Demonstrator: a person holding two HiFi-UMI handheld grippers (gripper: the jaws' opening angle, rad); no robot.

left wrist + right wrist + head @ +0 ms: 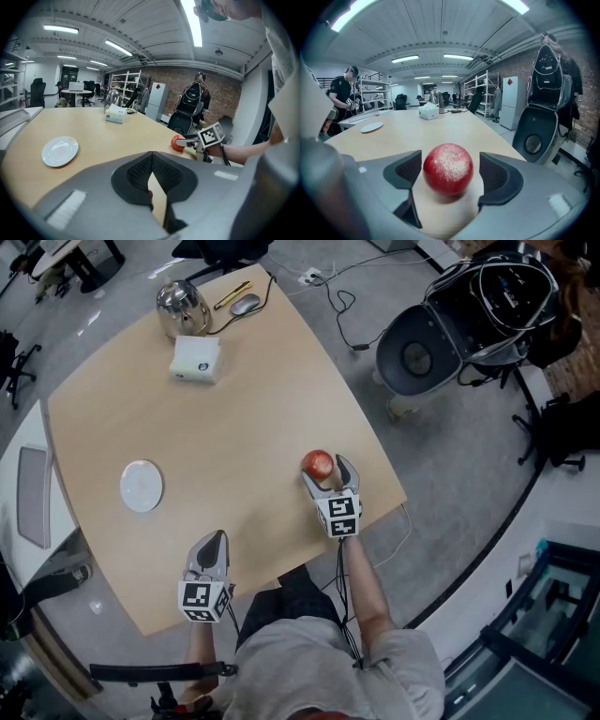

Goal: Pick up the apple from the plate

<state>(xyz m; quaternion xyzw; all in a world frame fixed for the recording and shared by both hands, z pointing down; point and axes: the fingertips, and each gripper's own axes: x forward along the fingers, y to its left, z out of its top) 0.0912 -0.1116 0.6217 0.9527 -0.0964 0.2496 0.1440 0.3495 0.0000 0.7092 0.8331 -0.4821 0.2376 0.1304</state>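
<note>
Straddling the apple (pixel 447 168), which is sitting on the desk (pixel 244 381) at lower right, well apart from the empty plate (pixel 142 486), the right tongs (pixel 330 480) are standing spread, probably to close on its middle, while the left tongs (pixel 212 547) are idling pressed together, out of the way.

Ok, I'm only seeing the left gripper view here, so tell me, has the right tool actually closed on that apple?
Observer: Not closed. The right gripper view shows the right tool with its jaws apart. The apple is between them, with a gap on the apple's right side.
Operator: And where is my left tool over the table?
Observer: The head view shows the left tool over the near edge of the table, apart from the plate.
</note>
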